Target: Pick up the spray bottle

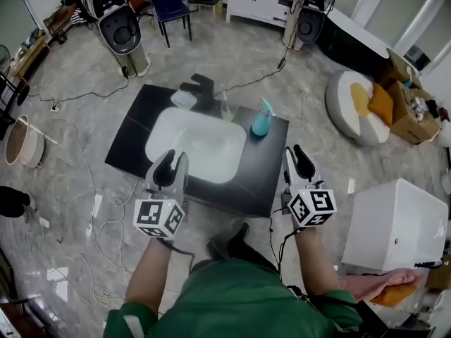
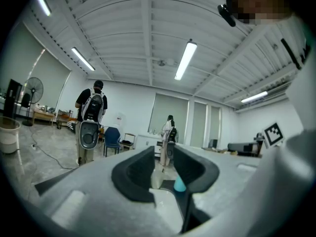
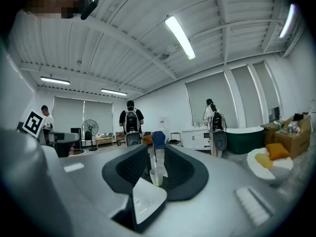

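**Both jaws empty, spray bottle standing on the far corner of the table**

In the head view I hold my left gripper (image 1: 173,165) over the near rim of the white basin (image 1: 166,134). My right gripper (image 1: 299,162) is over the near right edge of the black table (image 1: 131,141). The two are well apart, and both point toward 12 o'clock.

The left gripper view shows my left jaws parted by a narrow gap with nothing between them. The right gripper view shows the same for my right jaws: a slim gap, gripping nothing.

The spray bottle (image 1: 262,118) is teal and stands upright on the table just beside the basin's far right corner. It is at about 2 o'clock from my left gripper and 11 o'clock from my right one, clear of both. Through my left jaws only a sliver of its teal body shows, low in the gap.

A clear cup (image 1: 227,110) stands near the bottle, at its 10 o'clock, by the basin's far rim. It sits in the middle of the gap in the right gripper view. A black faucet (image 1: 200,86) rises at the basin's 12 o'clock. A small clear container (image 1: 183,99) lies just beside the faucet, at its 7 o'clock.

Off the table, a white box (image 1: 399,224) stands on the floor at 3 o'clock from my right gripper.
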A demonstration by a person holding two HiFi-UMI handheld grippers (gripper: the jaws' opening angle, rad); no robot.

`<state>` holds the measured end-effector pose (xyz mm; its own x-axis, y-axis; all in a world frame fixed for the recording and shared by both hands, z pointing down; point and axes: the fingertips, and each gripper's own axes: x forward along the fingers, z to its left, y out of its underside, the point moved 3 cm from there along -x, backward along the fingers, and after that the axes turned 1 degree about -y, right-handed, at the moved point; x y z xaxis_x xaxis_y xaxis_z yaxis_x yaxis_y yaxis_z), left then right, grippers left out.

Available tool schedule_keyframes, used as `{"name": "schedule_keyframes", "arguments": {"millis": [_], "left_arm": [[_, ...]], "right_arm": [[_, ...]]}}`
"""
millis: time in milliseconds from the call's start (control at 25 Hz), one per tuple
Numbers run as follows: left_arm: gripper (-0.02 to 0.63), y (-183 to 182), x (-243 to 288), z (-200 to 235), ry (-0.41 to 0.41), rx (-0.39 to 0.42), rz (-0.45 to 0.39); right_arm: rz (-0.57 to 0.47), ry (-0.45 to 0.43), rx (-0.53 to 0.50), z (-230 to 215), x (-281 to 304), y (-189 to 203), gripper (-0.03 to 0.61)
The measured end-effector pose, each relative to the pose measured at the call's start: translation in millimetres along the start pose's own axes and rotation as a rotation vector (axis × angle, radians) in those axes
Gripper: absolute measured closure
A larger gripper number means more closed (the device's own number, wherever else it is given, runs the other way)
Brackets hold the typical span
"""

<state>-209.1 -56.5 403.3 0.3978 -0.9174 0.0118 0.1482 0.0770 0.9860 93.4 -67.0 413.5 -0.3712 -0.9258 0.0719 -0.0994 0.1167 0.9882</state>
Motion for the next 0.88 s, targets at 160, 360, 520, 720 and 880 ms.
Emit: {"name": "schedule_keyframes", "arguments": {"millis": [160,360,520,720,880], "left_arm": [[0.494,3,36,-7,-0.011,0.004,0.012],[0.492,10,88,-21,-0.020,0.012,0.027],[0.489,21,123,-34,-0.016,0.023,0.049],[0.488,24,158,-50,-0.001,0.037,0.064],[0.486,36,176,-51,0.015,0.037,0.089]], "right_arm": [[0.017,-0.026,0.011,-30,32,1,0.472],[0.037,-0.063,0.022,-71,68,5,0.472],[0.049,-0.082,0.042,-98,87,14,0.472],[0.062,-0.092,0.054,-126,102,17,0.472],[0.083,-0.091,0.062,-138,120,31,0.472]]}}
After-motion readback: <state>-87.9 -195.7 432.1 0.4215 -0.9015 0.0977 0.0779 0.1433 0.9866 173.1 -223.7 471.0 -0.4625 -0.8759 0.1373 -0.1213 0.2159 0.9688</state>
